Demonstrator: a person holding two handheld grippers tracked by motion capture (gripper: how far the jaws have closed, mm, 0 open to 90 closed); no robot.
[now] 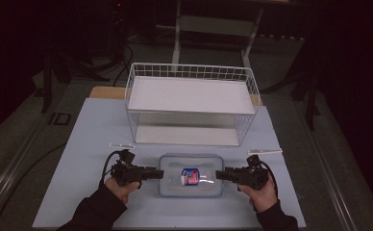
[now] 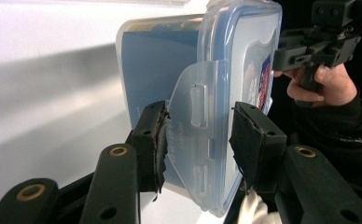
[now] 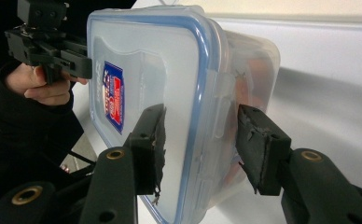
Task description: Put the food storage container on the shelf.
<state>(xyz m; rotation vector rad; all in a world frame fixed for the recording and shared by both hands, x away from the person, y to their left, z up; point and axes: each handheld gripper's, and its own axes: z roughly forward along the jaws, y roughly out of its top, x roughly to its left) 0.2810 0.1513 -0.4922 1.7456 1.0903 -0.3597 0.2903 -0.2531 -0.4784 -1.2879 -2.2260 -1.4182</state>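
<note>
I have the clear, rounded plastic box with blue-rimmed lid [image 1: 190, 175] near-centre on the pale table [image 1: 88, 144]. My left gripper [image 1: 159, 173] clamps its flap; my right gripper [image 1: 219, 174] straddles the opposite edge, unclamped. White wire basket [image 1: 192, 103] behind.

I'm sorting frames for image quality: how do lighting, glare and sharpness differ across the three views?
High view: dim, the room behind falls to black, and the table and wire basket are soft. Left gripper view: bright and sharp on the box, with a broad grey shadow on the table. Right gripper view: sharp too, with pale glare on the lid.
</note>
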